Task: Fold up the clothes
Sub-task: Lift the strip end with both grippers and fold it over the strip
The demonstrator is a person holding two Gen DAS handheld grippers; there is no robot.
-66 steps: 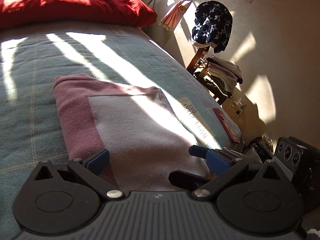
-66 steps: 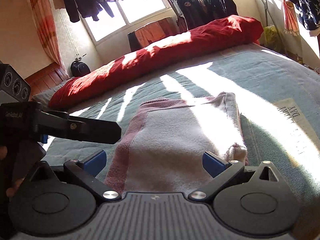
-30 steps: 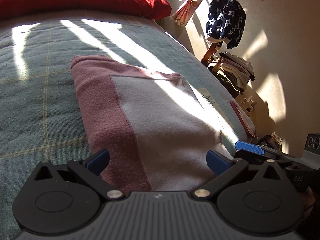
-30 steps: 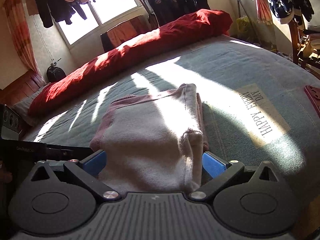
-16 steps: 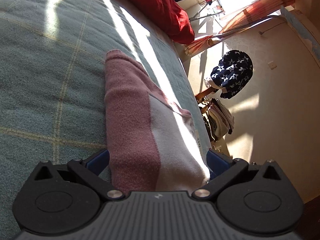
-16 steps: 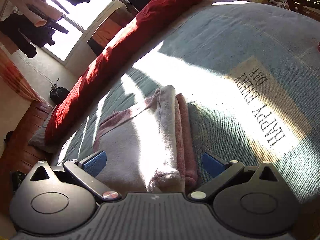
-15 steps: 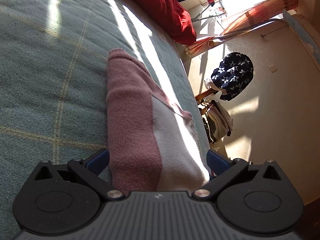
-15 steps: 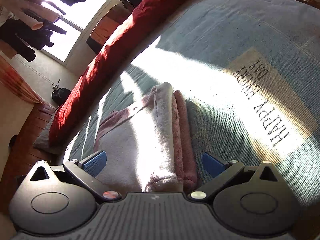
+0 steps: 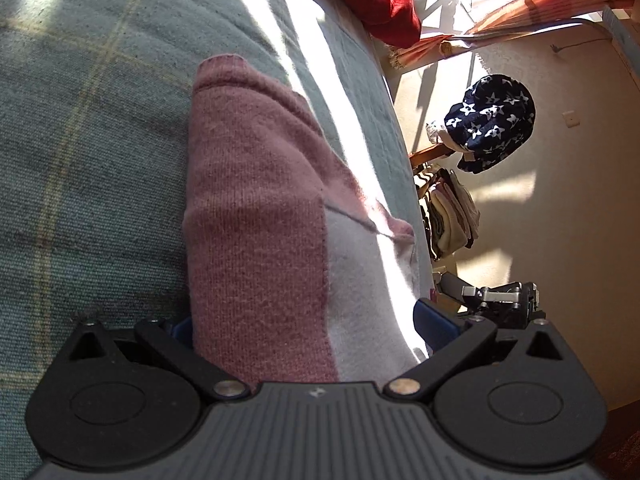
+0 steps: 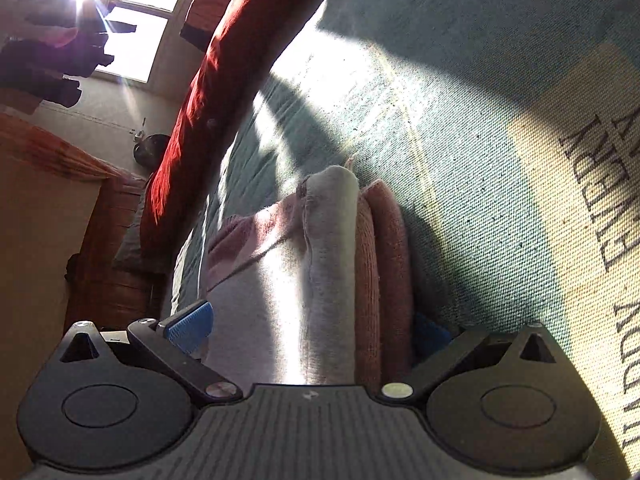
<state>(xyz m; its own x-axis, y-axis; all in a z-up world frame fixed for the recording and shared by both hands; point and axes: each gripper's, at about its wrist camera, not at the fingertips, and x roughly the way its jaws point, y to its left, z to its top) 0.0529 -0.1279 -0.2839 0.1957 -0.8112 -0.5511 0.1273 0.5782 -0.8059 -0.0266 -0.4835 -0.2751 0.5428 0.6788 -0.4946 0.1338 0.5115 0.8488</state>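
Left claw, right claw both spread wide, straddling folded pink sweater on bed.

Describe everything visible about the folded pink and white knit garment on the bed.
The folded pink and white knit garment is a soft, fuzzy knit: dusty pink with a pale white panel stitched on. It is folded into a thick stack of layers lying on the green checked bedspread. The left gripper and the right gripper each straddle an end with jaws wide. Sunlight stripes it.
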